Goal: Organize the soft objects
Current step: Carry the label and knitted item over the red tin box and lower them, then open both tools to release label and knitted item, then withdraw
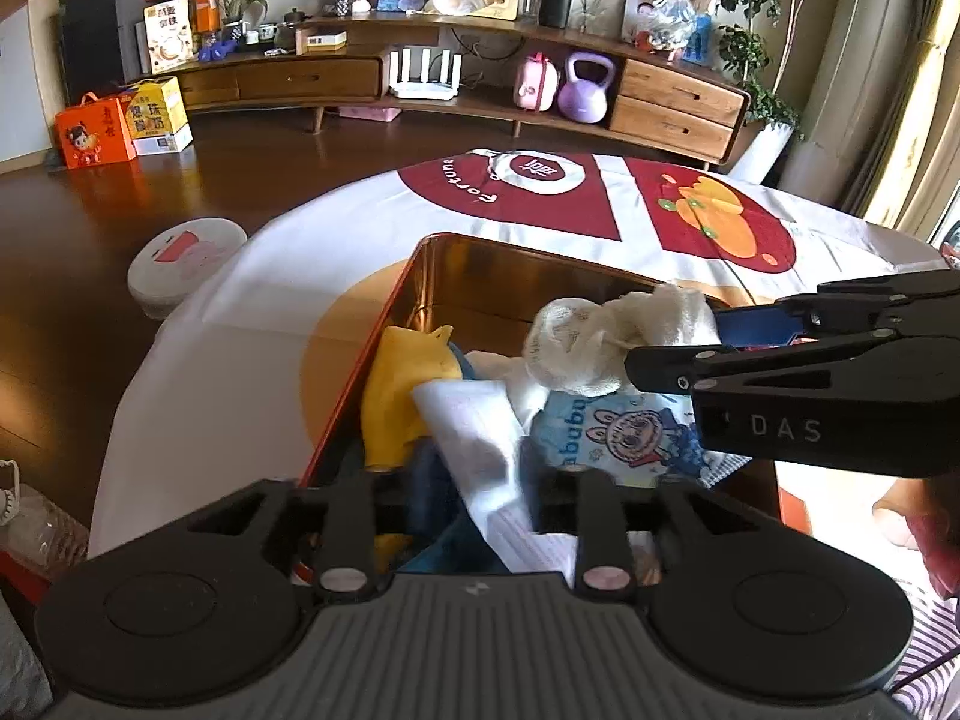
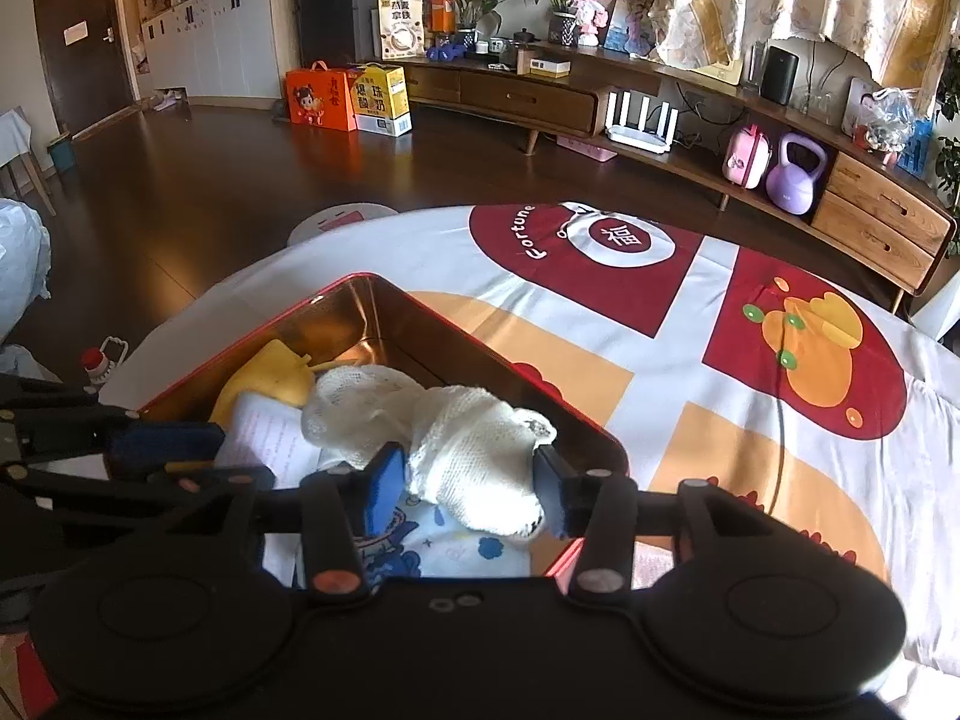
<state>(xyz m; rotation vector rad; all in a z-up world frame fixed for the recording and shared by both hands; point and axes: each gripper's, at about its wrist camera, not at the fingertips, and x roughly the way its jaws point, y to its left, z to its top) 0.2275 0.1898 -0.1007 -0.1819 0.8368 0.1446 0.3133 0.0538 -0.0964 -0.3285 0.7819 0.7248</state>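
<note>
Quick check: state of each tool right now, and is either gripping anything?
Left tool: open, jaws over the cloths, gripping nothing.
Right tool: open, white mesh cloth between its pads, apparently released.

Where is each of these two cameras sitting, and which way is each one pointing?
Left wrist view: on the left tongs, angled down into the red tin; the right tongs enter from the right.
Right wrist view: on the right tongs, which straddle the white knitted cloth; the left tongs show at left.
Shared: the tin, cloth, patterned tablecloth, TV cabinet.
</note>
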